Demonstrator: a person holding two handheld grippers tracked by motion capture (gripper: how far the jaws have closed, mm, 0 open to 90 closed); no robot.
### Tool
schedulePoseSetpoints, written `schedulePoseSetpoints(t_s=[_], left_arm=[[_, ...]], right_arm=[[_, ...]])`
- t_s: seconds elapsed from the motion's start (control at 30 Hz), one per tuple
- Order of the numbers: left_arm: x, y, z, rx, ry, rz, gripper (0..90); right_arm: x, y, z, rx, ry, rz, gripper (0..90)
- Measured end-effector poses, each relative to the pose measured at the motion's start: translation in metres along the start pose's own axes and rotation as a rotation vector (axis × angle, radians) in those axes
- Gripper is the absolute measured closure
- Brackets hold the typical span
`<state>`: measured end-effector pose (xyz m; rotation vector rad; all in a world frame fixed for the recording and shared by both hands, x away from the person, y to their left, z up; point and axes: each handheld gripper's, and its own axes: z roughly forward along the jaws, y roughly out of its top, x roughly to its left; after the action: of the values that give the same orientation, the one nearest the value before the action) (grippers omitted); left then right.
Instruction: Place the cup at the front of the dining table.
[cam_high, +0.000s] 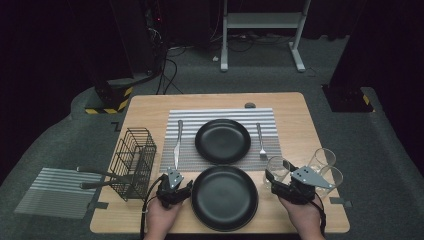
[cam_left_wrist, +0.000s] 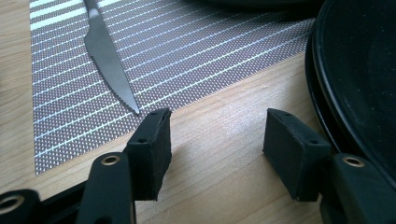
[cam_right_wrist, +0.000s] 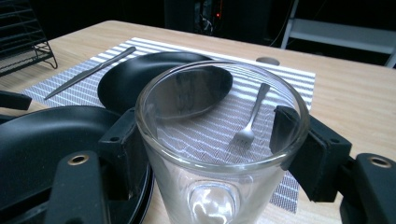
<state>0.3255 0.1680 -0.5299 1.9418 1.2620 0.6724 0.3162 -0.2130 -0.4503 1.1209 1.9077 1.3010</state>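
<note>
1. While I'm watching the feed, my right hand-held gripper (cam_right_wrist: 205, 140) is clamped around a clear glass (cam_right_wrist: 222, 149) at the near right of the bench (cam_high: 300, 107); both black pads press on its wall just under the rim, and the glass stands upright.
2. From the high view that glass (cam_high: 276, 167) sits just right of the near black plate (cam_high: 224, 197), with two more glasses (cam_high: 326, 167) bunched close on its right.
3. My left hand-held gripper (cam_left_wrist: 217, 140) is open with nothing between the pads, just bare wood. It hovers low over the bench, squeezed between the near edge of the striped placemat (cam_left_wrist: 187, 51) and the near plate's left rim (cam_left_wrist: 355, 74).
4. Knife (cam_left_wrist: 108, 56) lies on the left part of the mat, tip pointing at the left gripper's pad and stopping just short of it.
5. Far black plate (cam_high: 222, 141) sits mid-mat; its near edge overlaps the mat's near border and comes right up to the near plate. Can't tell if the two touch.
6. Fork (cam_high: 261, 141) lies on the right part of the mat, tines toward me.
7. Black wire basket (cam_high: 134, 162) stands at the bench's left edge, well left of the knife.
8. Second striped mat (cam_high: 57, 192) lies on the floor off to the left.
</note>
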Motion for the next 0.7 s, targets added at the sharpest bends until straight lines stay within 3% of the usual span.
schedulePoseSetpoints(t_s=[0.33, 0.5, 0.57, 0.7], left_arm=[[0.005, 0.000, -0.004, -0.010, 0.004, -0.015, 38.9], [0.009, 0.004, -0.006, -0.008, -0.028, -0.032, 37.6], [0.008, 0.007, -0.009, -0.015, -0.025, -0.033, 36.8], [0.009, 0.011, -0.018, -0.054, -0.061, -0.041, 35.7]], right_arm=[[0.001, 0.005, -0.001, -0.011, 0.009, 0.003, 28.8], [-0.001, 0.006, 0.001, -0.042, 0.007, 0.018, 28.8], [-0.002, 0.007, 0.000, -0.022, 0.017, 0.008, 28.8], [-0.003, 0.008, -0.001, -0.015, 0.018, 0.014, 28.7]])
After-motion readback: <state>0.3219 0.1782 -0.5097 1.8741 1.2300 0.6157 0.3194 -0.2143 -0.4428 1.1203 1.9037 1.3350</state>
